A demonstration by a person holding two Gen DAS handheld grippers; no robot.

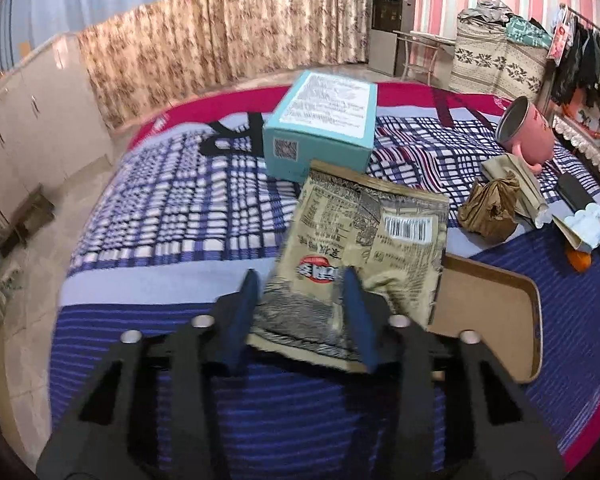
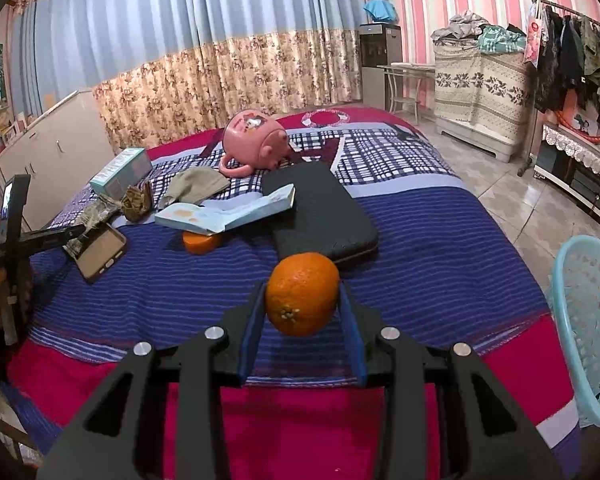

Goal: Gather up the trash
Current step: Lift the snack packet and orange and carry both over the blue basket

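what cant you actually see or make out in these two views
- Second orange: mostly hidden under the open booklet, right view.
- Basket: cut off by the right edge, right view.
- Wrapper print: blurred, left view.
- Phone case: partly covered by the wrapper, left view.

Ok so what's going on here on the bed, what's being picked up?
A person is clearing a cluttered bed with a handheld tool in each hand. The left tool is closed on a tan snack wrapper, held up above the bedspread near a brown phone case. The right tool grips a whole orange over the bed's near edge, with a light blue basket to its right. A second orange, a teal box and a pink cup lie on the bed.
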